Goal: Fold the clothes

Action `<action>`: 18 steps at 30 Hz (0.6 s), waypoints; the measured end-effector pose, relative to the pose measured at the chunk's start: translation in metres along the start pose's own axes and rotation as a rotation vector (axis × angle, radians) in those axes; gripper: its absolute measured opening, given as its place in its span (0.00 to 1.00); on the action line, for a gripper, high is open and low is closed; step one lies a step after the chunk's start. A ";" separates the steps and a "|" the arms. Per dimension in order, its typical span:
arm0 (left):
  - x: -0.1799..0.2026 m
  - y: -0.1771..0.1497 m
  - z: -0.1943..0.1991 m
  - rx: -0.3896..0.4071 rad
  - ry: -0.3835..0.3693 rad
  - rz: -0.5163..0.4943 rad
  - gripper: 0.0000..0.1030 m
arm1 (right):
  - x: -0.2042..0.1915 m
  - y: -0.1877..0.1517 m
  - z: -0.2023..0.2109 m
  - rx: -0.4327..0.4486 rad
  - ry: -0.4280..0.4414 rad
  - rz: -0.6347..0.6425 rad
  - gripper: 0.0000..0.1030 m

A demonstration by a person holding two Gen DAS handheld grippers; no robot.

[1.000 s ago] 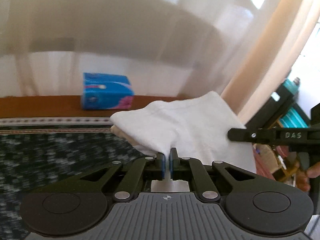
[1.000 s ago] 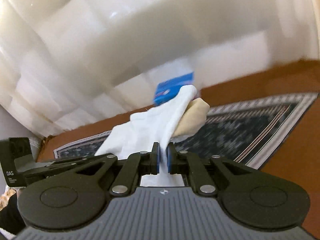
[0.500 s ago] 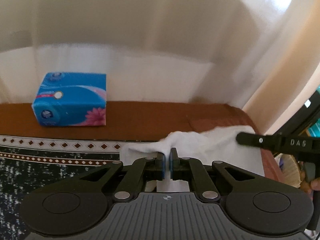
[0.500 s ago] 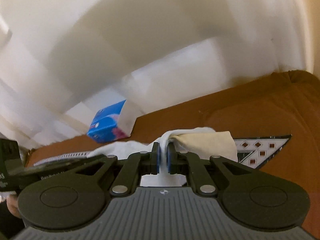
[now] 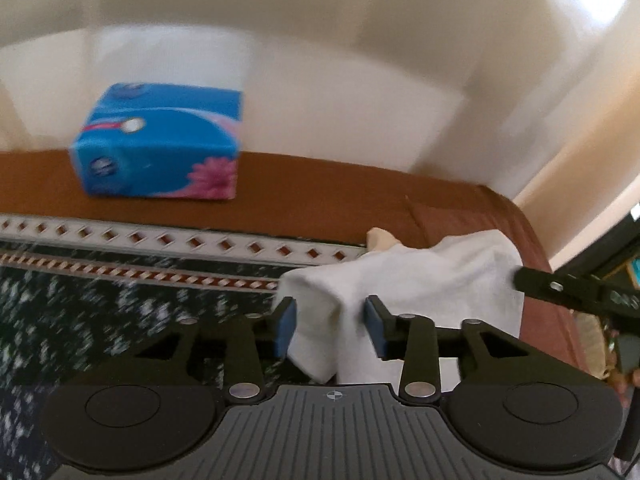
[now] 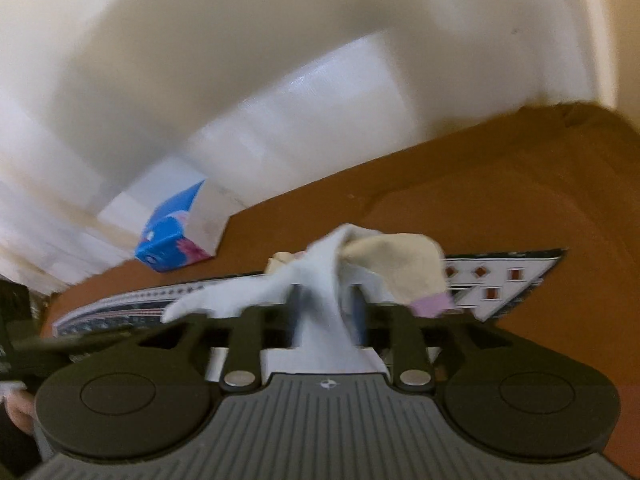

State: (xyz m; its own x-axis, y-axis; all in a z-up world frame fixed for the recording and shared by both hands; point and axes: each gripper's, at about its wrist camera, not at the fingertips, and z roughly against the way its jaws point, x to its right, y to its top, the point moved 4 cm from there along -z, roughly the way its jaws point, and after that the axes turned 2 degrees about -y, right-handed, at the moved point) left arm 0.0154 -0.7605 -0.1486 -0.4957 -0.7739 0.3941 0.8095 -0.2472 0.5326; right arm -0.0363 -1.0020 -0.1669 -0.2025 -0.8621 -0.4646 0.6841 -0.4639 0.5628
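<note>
- Left gripper [image 5: 331, 322] has its jaws spread wide, blue pads well apart, with a ridge of the white cloth [image 5: 404, 284] standing loose between them, neither pad clearly pressing it.
- That cloth lies crumpled on the far right corner of the patterned mat [image 5: 120, 292], spilling onto the brown table cover [image 5: 320, 184] beside it.
- A beige layer peeks out at the cloth's far edge, just behind the white fabric.
- From the right wrist view, the right gripper [image 6: 326, 308] also has its jaws parted, and a fold of the white cloth [image 6: 316, 276] runs up between them; the picture is blurred, so I cannot tell whether either pad touches it.
- On this side the beige part sits on top to the right, with a small pink patch at its near edge.
- A blue tissue box [image 5: 160, 146] with a pink flower stands on the brown cover by the pale wall [image 5: 360, 92], well apart from the cloth, off to the left.
- The right gripper's black finger pokes into the left view at the cloth's right edge.
- A bit of a hand [image 6: 18, 412] shows at the lower left of the right view.
</note>
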 end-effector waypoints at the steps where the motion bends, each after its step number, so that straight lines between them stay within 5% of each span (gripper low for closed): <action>1: -0.001 -0.006 0.004 -0.007 -0.015 0.008 0.57 | 0.002 -0.002 0.008 0.020 0.002 0.006 0.55; 7: -0.004 -0.040 0.026 -0.049 -0.104 0.052 0.57 | 0.024 -0.033 0.031 -0.040 0.011 0.047 0.55; 18: 0.015 -0.072 -0.011 -0.125 -0.125 0.074 0.57 | 0.032 -0.059 0.007 -0.113 0.051 0.020 0.55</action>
State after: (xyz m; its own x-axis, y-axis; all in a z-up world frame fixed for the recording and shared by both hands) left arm -0.0471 -0.7608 -0.1891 -0.4621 -0.7159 0.5234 0.8743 -0.2689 0.4041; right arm -0.0875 -1.0035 -0.2101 -0.1539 -0.8579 -0.4902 0.7629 -0.4184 0.4929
